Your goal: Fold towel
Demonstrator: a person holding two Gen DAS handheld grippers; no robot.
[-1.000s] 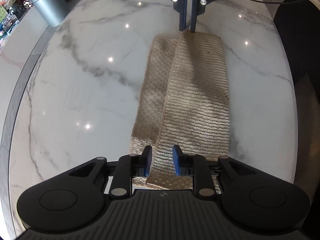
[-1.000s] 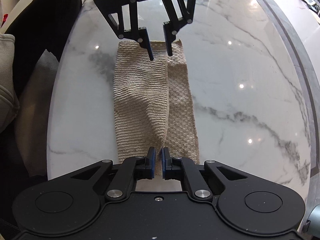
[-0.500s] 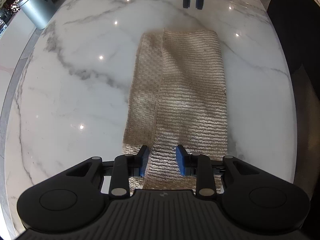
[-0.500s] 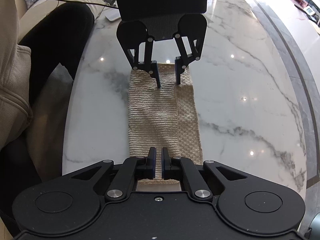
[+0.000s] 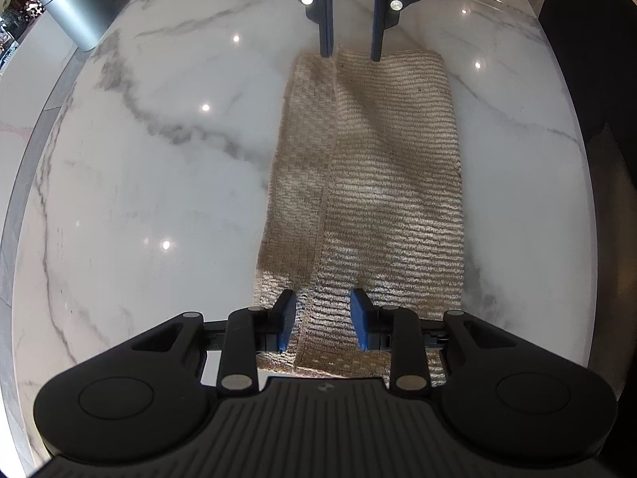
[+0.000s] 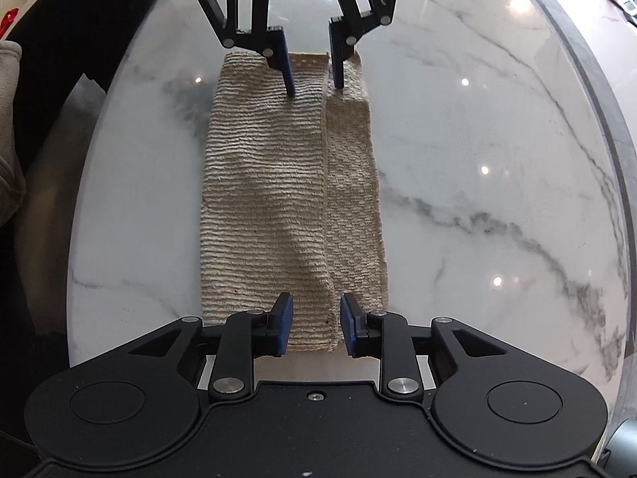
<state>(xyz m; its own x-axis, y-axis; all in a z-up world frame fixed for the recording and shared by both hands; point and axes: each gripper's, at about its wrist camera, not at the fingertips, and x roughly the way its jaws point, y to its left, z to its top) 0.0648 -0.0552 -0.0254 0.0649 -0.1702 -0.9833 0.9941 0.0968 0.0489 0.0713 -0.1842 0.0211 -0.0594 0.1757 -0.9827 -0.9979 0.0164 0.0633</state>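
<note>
The right gripper (image 6: 312, 324) has just been opening; its fingers, closed 1 second ago, now straddle the towel (image 6: 278, 207) edge without pinching. The left gripper (image 5: 322, 318) stays open over the opposite end.

Two wrist fisheyes, close, facing steeply down from opposite towel (image 5: 370, 183) ends

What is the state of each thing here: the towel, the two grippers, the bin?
Towel: folded lengthwise into a strip, flat on the table, one edge overlapping.
Left gripper: open, over one end of the towel.
Right gripper: open, jaws just opened, over the other end.
Bin: upright, beyond the table.
</note>
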